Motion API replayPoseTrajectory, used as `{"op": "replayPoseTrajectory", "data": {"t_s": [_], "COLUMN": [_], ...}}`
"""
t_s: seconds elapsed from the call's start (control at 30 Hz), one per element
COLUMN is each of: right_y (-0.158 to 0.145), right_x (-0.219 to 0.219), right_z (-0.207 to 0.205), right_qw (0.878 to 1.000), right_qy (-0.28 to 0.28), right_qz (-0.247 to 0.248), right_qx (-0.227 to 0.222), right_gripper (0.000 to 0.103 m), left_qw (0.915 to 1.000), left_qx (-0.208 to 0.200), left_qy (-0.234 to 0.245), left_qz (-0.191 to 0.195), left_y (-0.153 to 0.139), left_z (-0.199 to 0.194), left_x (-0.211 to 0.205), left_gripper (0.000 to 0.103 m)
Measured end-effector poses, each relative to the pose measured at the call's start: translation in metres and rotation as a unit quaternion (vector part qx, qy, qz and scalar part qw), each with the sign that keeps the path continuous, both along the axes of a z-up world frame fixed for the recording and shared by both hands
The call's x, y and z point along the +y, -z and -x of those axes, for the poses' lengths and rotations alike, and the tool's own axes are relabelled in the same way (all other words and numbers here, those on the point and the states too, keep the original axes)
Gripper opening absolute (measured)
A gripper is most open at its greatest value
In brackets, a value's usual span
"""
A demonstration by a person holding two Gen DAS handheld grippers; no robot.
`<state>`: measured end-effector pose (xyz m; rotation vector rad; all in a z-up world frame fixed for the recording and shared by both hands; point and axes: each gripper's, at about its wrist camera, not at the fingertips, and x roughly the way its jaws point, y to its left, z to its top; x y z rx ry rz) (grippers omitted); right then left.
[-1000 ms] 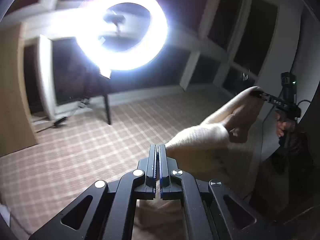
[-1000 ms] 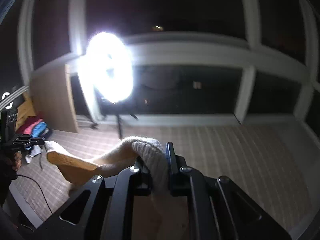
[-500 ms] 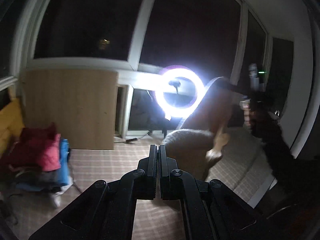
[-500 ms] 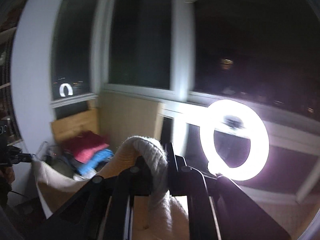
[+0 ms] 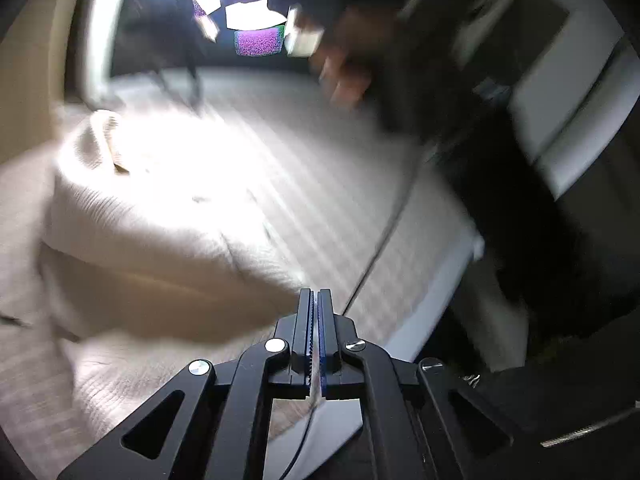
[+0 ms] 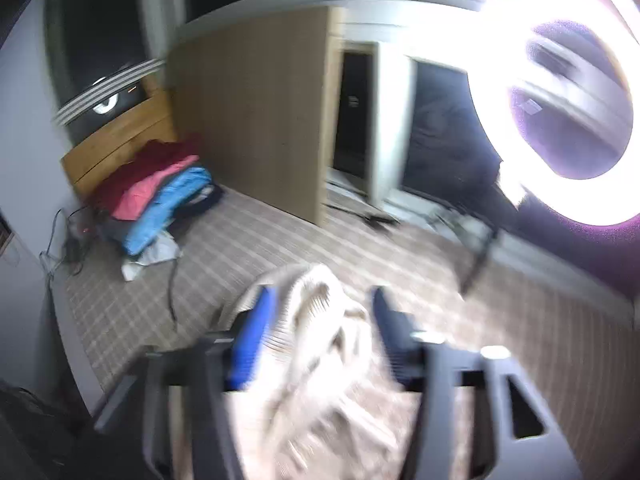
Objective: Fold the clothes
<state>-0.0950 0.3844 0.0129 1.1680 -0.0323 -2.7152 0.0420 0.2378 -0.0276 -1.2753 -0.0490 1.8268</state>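
Observation:
A cream ribbed knit garment (image 5: 160, 216) lies bunched on the checked surface (image 5: 320, 184), left of and beyond my left gripper (image 5: 319, 300). The left jaws are closed together with nothing between them. In the right wrist view my right gripper (image 6: 320, 312) stands open, its fingers wide apart, with the cream garment (image 6: 320, 340) lying loose between and below them. The other hand and gripper show blurred at the upper right of the left wrist view (image 5: 344, 76). Both views are motion-blurred.
A pile of red, pink and blue clothes (image 6: 160, 196) sits at the far left by a wooden headboard (image 6: 120, 140). A ring light (image 6: 560, 112) on a stand glares at right. A wooden panel (image 6: 256, 120) stands behind. A cable (image 6: 172, 280) crosses the surface.
My right gripper has opened and released the cream garment, which has dropped onto the surface. Both grippers have swung downward; the left no longer holds cloth.

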Motion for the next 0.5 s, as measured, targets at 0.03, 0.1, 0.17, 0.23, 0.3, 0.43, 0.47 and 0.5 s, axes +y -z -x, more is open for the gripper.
{"op": "replayPoseTrajectory", "data": {"t_s": [0.03,0.1,0.17,0.23,0.3,0.43,0.47,0.5], "right_y": [0.006,0.018,0.033,0.051,0.082,0.135,0.139,0.144], "right_x": [0.014,0.038,0.04,0.032,0.022,-0.013,-0.02,-0.027], "right_z": [-0.018,-0.054,-0.091,-0.125,-0.151,-0.172,-0.172,-0.172], "right_qw": [1.0,0.997,0.992,0.985,0.969,0.944,0.944,0.944], "right_qy": [0.018,0.053,0.089,0.131,0.172,0.2,0.204,0.207], "right_qz": [0.016,0.047,0.072,0.095,0.147,0.211,0.207,0.204], "right_qx": [-0.004,-0.017,-0.045,-0.065,-0.098,-0.153,-0.155,-0.156], "right_gripper": [0.059,0.06,0.06,0.06,0.06,0.06,0.06,0.06], "left_qw": [0.9997,0.999,0.9977,0.9952,0.9905,0.9852,0.983,0.9805], "left_qx": [-0.012,0.004,0.042,0.078,0.112,0.133,0.136,0.139], "left_qy": [0.02,0.045,0.05,0.037,0.007,0.015,0.028,0.043], "left_qz": [0.002,0.001,0.019,0.047,0.08,0.107,0.12,0.132], "left_y": [0.003,-0.008,-0.027,-0.044,-0.053,-0.047,-0.036,-0.023], "left_z": [0.001,0.002,0.009,0.023,0.063,0.155,0.173,0.191], "left_x": [0.003,-0.009,-0.032,-0.056,-0.075,-0.069,-0.056,-0.042], "left_gripper": [0.0,0.002,0.006,0.008,0.015,0.039,0.04,0.04]}}
